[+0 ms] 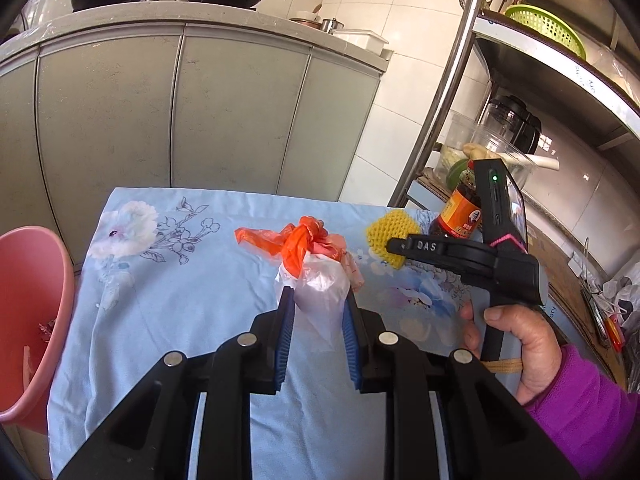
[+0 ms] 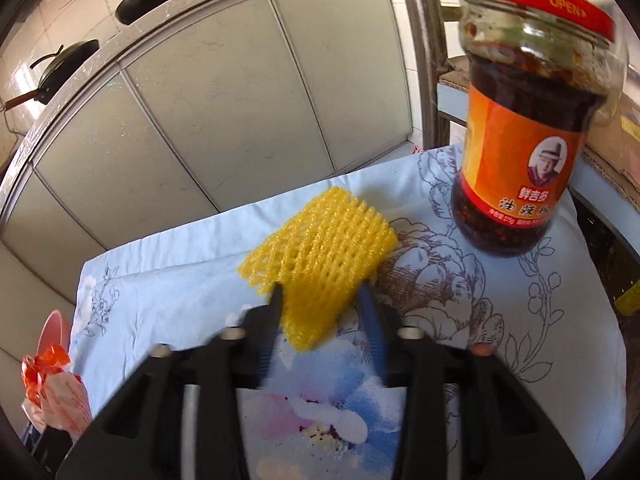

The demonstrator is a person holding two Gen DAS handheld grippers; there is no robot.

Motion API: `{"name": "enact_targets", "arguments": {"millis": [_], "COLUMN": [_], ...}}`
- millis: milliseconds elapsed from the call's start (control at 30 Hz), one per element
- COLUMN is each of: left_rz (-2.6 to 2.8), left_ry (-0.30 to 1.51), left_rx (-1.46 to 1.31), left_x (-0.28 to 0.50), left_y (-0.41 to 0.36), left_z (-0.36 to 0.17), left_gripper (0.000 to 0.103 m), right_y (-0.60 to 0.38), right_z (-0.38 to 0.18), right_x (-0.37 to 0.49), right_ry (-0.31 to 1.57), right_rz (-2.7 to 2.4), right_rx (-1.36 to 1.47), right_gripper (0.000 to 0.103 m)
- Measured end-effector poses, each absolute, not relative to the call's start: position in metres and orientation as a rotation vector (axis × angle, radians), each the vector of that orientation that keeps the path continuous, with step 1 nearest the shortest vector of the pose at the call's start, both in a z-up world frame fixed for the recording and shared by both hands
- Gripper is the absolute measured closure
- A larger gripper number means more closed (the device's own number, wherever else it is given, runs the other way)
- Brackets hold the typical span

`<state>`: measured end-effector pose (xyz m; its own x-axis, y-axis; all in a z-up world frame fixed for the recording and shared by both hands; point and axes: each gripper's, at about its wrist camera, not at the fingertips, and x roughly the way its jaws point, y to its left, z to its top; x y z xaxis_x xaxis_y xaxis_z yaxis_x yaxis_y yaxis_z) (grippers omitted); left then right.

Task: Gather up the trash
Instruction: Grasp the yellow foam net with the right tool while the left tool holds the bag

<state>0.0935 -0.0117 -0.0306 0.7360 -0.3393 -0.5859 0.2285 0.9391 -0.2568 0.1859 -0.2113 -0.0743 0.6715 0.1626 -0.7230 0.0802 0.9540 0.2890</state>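
Your left gripper (image 1: 319, 300) and right gripper (image 2: 324, 300) both reach forward, jaws partly apart; your right hand (image 1: 516, 344) grips its handle.

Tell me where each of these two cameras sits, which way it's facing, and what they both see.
Left wrist: on the left gripper, facing forward over its fingers straddling the tied plastic bag; the right hand and right gripper show.
Right wrist: on the right gripper, facing the yellow foam net between its fingers, the chili jar beyond.
Shared: bag, net, jar, floral cloth, pink bin, cabinets.
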Motion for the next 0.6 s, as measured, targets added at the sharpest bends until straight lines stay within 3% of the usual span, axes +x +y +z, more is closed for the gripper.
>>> {"name": "enact_targets", "arguments": {"millis": [33,67,600], "left_rz": [-0.311,-0.306,-0.234], "left_ry": [0.677,0.679,0.676], "left_rx": [-0.172,-0.17,-0.11], "left_x": [0.093,0.093,0.051], "left_y": [-0.011,-0.01,0.0], "left_z": [-0.031,-0.031,-0.013], "left_gripper": [0.081,0.081,0.081], "right_y": [-0.21,-0.208,-0.164], "right_z": [-0.073,-0.071,-0.018], "right_x": [0.184,0.181,0.056], "right_ry": [0.833,0.83,0.746], "right_rz": [0.048,0.055,0.212], "right_rx": [0.3,0.286,0.064], "right_gripper": [0.092,0.094,0.094]}}
